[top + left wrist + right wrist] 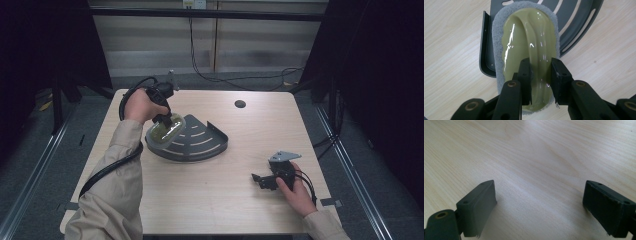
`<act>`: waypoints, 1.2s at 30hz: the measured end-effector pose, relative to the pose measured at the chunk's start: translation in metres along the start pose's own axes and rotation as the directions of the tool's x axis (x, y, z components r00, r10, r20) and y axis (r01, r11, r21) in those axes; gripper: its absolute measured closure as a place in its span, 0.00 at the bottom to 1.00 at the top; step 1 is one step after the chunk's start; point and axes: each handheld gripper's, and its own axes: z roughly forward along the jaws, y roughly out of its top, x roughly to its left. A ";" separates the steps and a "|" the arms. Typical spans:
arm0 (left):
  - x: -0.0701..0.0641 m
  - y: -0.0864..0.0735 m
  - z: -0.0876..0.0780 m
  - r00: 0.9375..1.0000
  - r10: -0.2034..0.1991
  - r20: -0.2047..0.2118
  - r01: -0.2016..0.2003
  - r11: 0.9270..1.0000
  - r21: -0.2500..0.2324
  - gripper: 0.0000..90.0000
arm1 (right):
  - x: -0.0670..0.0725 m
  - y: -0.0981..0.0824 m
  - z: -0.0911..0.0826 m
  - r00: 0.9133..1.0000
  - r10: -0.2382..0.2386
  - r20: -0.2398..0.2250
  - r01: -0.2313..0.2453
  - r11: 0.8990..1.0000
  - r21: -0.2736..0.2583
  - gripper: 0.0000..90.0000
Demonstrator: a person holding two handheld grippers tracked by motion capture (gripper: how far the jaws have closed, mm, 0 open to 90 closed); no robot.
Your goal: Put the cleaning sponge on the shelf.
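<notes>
A scrubbing pad with an olive-green glossy plastic handle point(529, 42) and a grey abrasive rim lies partly over the left corner of a dark grey quarter-round slotted shelf rack point(205, 142). My left gripper point(541, 75) points down on it, shut on the raised ridge of the handle. From above, the scrubber point(166, 129) sits at the rack's left end under the left gripper point(164, 119). My right gripper point(261, 181) rests low over the bare table at the right, jaws wide apart and nothing between them; its pads point(477, 205) frame plain wood.
The light wooden table point(225, 200) has a round cable hole point(240, 104) at the back. Black curtains and metal frame posts flank both sides. Cables run along the floor behind the table.
</notes>
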 end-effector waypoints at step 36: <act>0.019 0.019 0.044 1.000 0.012 0.009 -0.012 1.000 -0.022 0.80 | 0.000 0.000 0.000 1.000 0.004 -0.002 -0.004 1.000 0.000 0.12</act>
